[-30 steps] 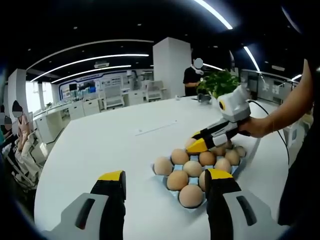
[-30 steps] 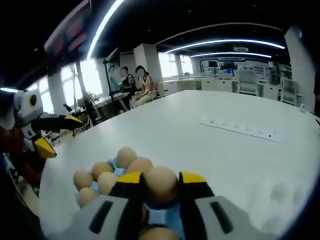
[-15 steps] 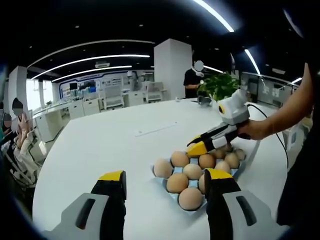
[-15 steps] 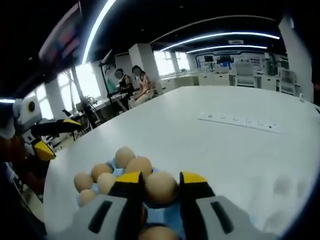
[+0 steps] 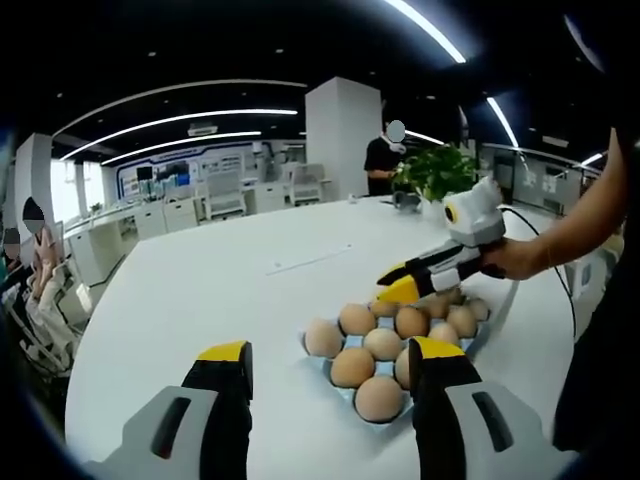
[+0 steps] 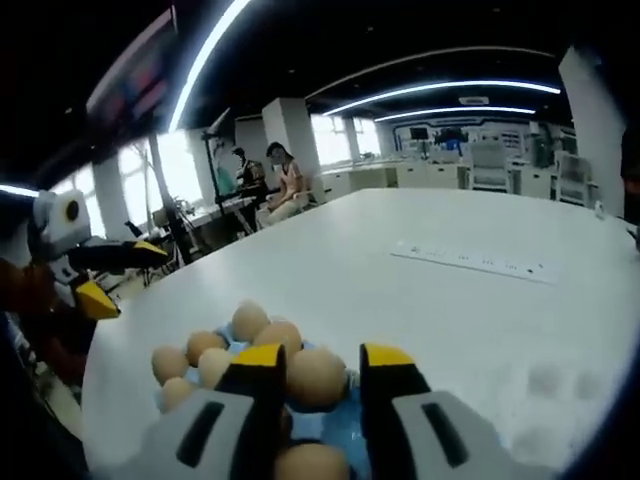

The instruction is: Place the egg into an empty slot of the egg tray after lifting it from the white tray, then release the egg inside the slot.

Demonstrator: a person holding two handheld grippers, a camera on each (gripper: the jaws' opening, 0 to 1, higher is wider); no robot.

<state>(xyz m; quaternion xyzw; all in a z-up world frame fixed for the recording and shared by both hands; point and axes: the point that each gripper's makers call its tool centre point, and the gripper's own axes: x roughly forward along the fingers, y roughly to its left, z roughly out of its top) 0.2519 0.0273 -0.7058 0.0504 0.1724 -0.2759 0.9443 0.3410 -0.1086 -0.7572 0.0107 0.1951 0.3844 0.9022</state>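
- the right tongs (image 6: 313, 372) are over the blue egg tray (image 6: 330, 425), and a brown egg (image 6: 316, 376) sits between the yellow tips. i cannot tell if they squeeze it or have let go.
- this looks like the letting-go step. next, open wide and lift straight up, without bumping the other eggs.
- the left tongs (image 5: 330, 365) are open and hold nothing, above the white worktop (image 5: 200, 290).
- the egg is smooth and light brown.

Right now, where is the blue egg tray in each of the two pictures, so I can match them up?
Left gripper view: the blue egg tray sits lower right of centre on the white table, just past the left hand-held gripper.
Right gripper view: it lies at the bottom, left of centre, its blue showing between the right hand-held gripper's jaws.
Shared landmark: the long white strip on the table.
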